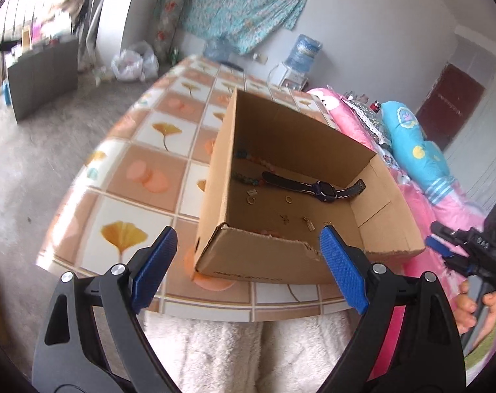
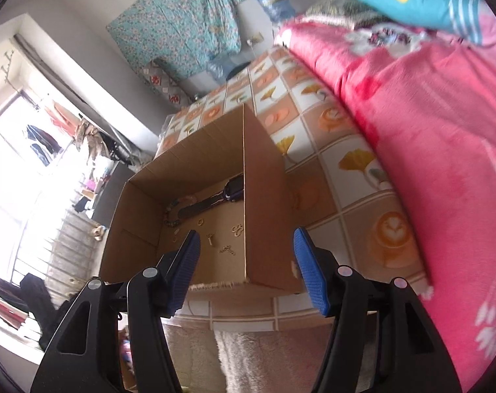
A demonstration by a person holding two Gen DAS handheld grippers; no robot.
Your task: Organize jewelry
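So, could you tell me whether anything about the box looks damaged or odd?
Yes: the cardboard box has a ragged, torn top edge on its near wall, as if a flap was ripped off. The watch and small jewelry lie loose inside.

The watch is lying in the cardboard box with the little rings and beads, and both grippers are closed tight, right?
Not quite. The watch does lie in the cardboard box with the rings and beads, but both grippers are open and empty: the left gripper in the left wrist view, the right gripper in the right wrist view.
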